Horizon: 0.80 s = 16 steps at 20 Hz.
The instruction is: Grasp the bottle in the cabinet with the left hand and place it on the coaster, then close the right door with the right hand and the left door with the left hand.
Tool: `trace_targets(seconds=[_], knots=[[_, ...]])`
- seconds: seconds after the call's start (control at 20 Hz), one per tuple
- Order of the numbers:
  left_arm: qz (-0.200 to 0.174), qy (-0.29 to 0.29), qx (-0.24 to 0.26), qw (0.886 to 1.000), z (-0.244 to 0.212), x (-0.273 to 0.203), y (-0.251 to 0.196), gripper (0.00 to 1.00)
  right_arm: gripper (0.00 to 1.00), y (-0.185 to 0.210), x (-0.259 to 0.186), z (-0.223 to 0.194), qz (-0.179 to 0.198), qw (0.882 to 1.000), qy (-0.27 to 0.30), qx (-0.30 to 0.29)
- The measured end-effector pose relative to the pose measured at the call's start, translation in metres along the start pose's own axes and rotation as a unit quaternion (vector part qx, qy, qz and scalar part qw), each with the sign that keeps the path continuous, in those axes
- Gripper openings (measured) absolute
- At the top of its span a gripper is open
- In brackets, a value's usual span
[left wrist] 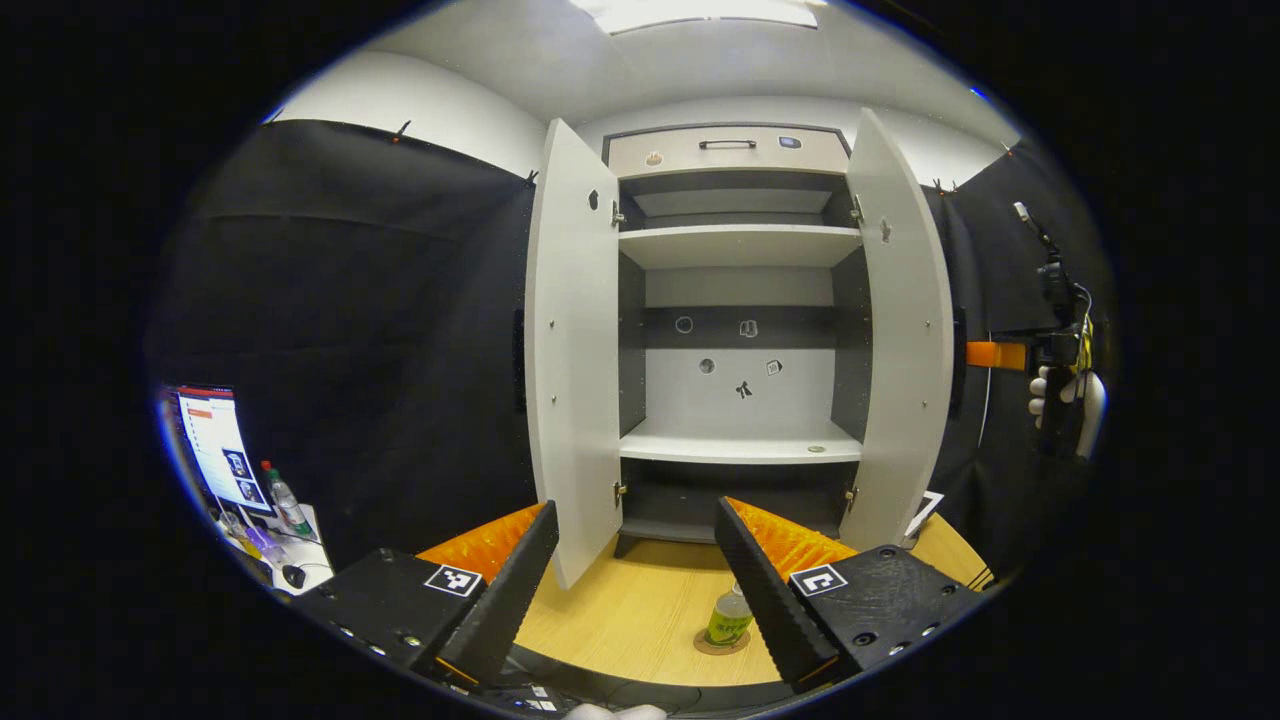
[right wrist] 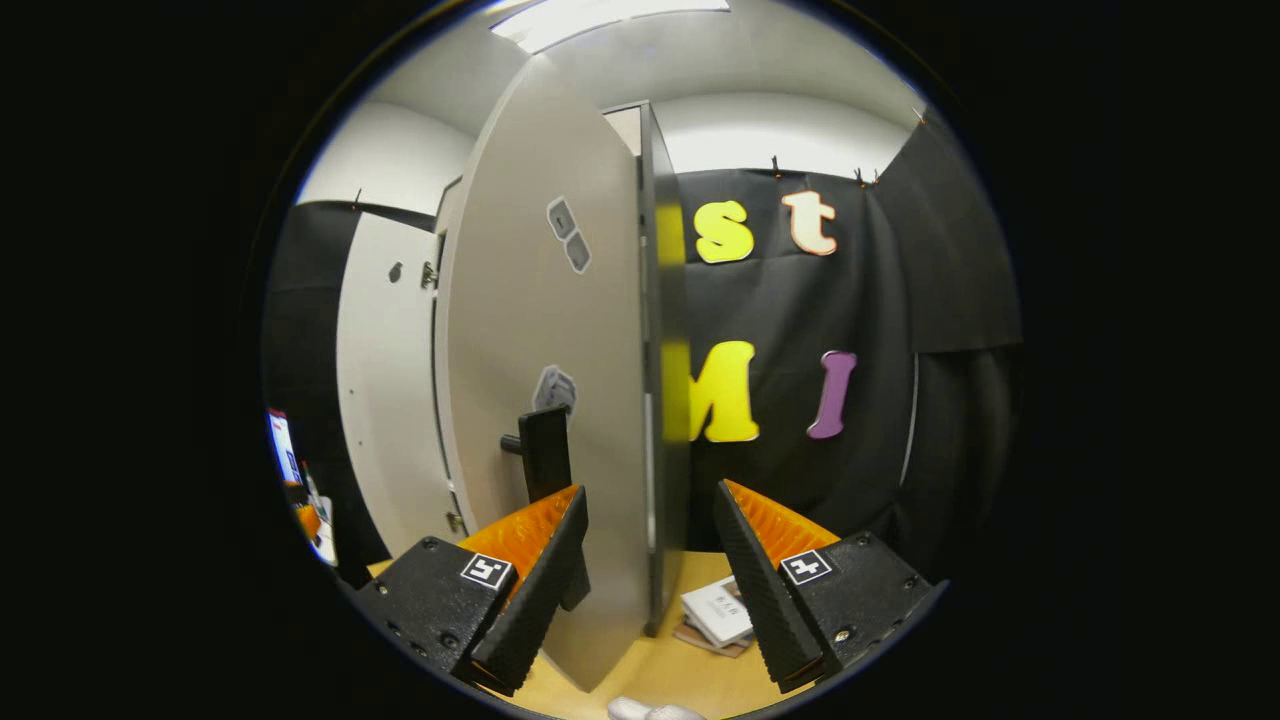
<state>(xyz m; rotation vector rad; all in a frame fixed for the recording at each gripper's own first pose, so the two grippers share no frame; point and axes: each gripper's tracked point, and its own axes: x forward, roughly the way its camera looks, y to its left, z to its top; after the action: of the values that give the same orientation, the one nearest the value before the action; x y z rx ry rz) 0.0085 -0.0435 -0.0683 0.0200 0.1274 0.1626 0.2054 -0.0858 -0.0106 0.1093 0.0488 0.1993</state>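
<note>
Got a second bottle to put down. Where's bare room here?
Bare: the middle shelf between the open doors, and the table in front of the cabinet, left of the bottle on its coaster. Crowded: booklets behind the right door.

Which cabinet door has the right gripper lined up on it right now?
The right door, the one with the black handle. Its edge stands between the open fingers of the right gripper. The left door hangs open farther back, untouched.
</note>
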Motion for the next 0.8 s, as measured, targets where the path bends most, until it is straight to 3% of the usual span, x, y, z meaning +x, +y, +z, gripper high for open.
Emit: trace_targets(seconds=[0.05,0.4,0.7,0.8], knots=[[0.003,-0.002,0.004,1.000,0.002,-0.001,0.000,0.96,0.80,0.006,0.003,0.000,0.006,1.000,0.001,0.006],[0.019,-0.002,0.018,1.000,0.007,-0.006,-0.002,0.96,0.78,0.051,0.030,-0.005,0.067,0.998,0.005,0.006],[0.036,-0.004,0.015,0.999,0.009,-0.008,0.000,0.96,0.79,0.094,0.050,-0.035,0.145,0.988,0.057,0.007],[0.042,-0.005,0.014,0.999,0.009,-0.007,0.001,0.96,0.79,0.093,0.047,-0.039,0.144,0.988,0.055,-0.008]])
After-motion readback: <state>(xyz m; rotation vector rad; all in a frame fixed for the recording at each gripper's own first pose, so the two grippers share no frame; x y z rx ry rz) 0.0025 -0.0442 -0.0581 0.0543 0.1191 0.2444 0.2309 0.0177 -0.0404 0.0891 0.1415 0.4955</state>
